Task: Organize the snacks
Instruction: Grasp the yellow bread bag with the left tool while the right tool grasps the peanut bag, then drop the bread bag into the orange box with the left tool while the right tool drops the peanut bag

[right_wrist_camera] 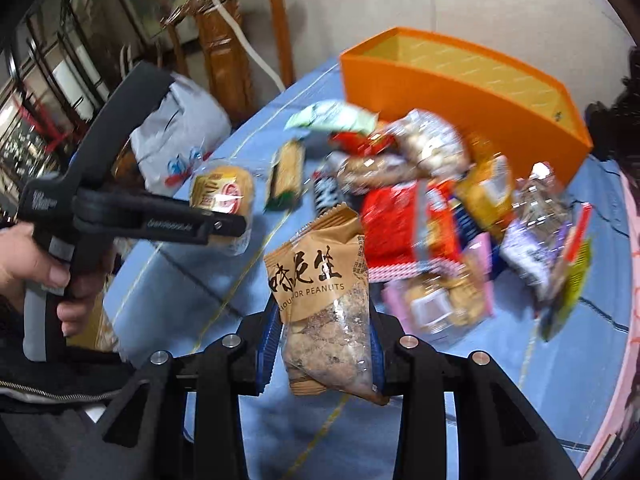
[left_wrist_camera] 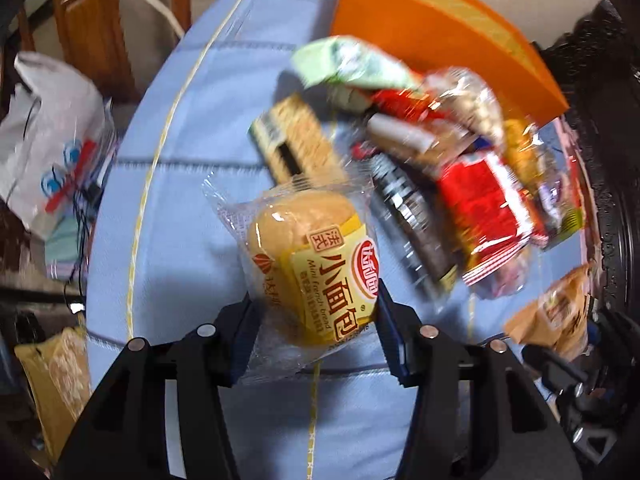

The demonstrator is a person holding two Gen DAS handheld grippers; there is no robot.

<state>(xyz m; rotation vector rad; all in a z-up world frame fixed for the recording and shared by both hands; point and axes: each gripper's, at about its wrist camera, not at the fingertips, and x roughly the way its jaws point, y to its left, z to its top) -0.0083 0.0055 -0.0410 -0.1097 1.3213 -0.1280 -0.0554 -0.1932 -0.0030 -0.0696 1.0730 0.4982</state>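
Left gripper clamps the mini bread pack, right gripper pinches the peanut bag — both aloft over the table's near edge — slick wrappers could slip before reaching the orange box.

A lived-in home room: a blue quilted tablecloth covers the table, beside carved wooden chairs and a plastic shopping bag.
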